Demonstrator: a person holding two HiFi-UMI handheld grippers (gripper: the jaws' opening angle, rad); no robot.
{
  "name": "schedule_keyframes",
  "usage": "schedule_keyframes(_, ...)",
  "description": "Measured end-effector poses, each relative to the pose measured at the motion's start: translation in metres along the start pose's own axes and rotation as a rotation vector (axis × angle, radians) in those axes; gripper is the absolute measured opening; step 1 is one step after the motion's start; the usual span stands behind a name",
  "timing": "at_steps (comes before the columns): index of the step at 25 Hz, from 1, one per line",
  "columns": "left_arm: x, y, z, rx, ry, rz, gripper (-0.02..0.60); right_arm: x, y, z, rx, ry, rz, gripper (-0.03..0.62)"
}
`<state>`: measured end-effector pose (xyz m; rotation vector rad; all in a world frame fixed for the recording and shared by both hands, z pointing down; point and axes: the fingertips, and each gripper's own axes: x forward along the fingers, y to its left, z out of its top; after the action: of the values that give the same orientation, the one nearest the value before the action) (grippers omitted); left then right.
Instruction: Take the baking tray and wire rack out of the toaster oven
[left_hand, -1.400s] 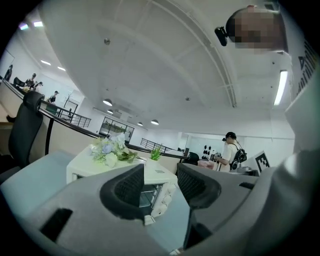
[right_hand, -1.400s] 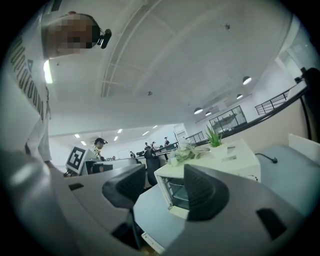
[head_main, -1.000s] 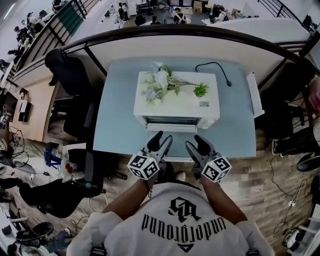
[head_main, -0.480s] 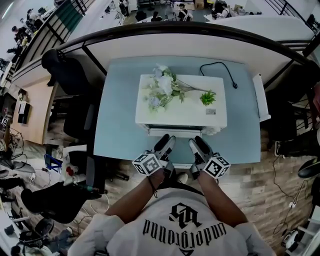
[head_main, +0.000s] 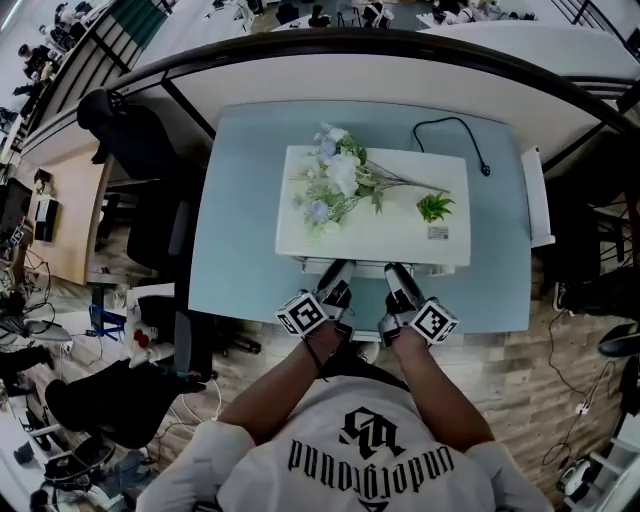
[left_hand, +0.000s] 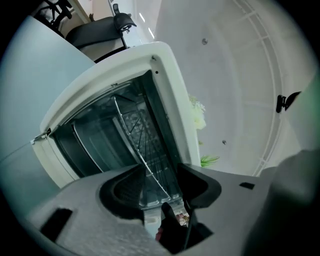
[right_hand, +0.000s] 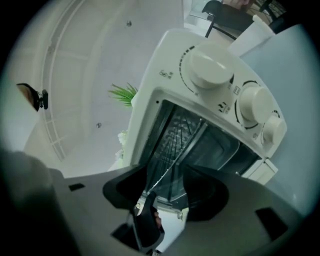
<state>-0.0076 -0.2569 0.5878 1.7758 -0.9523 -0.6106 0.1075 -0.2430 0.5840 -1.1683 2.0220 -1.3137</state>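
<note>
I see the white toaster oven (head_main: 375, 215) sitting on the light blue table (head_main: 240, 240). Its door is down, so the front is wide open. Inside the oven is the wire rack (left_hand: 145, 145), resting on its rails about halfway up. Next to the rack, lower in the oven, there is a dark flat shape that I take to be the baking tray (left_hand: 92, 145), but it is dim in there and I cannot be sure. Both are inside the oven.

On top of the oven lies a bunch of pale flowers (head_main: 340, 180), with a small green sprig (head_main: 433, 207) near one corner.

My left gripper (head_main: 338, 275) is right in front of the open mouth. Its claw is spread apart with nothing in it. My right gripper (head_main: 397, 272) is just beside it, also spread apart and empty. Both point into the oven, lined up with the edge of the rack.
</note>
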Motion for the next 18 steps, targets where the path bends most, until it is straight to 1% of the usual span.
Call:
schedule_keyframes(4, 0.013, 0.012, 0.008, -0.025, -0.013, 0.005, 0.221, 0.018, -0.008, 0.003, 0.038, -0.023, 0.009, 0.214)
schedule_keyframes(6, 0.018, 0.015, 0.012, -0.029, -0.016, 0.005, 0.221, 0.026, -0.009, 0.006, 0.045, -0.032, 0.011, 0.215)
schedule_keyframes(9, 0.025, 0.017, 0.015, -0.038, -0.017, 0.006, 0.221, 0.039, -0.007, 0.011, 0.043, -0.043, 0.038, 0.215)
schedule_keyframes(14, 0.039, 0.03, 0.026, -0.037, -0.034, 0.017, 0.221, 0.054, -0.02, 0.018, 0.063, -0.063, 0.015, 0.215)
schedule_keyframes(18, 0.049, 0.034, 0.03, -0.054, -0.043, 0.016, 0.216, 0.066, -0.014, 0.024, 0.052, -0.082, 0.06, 0.213)
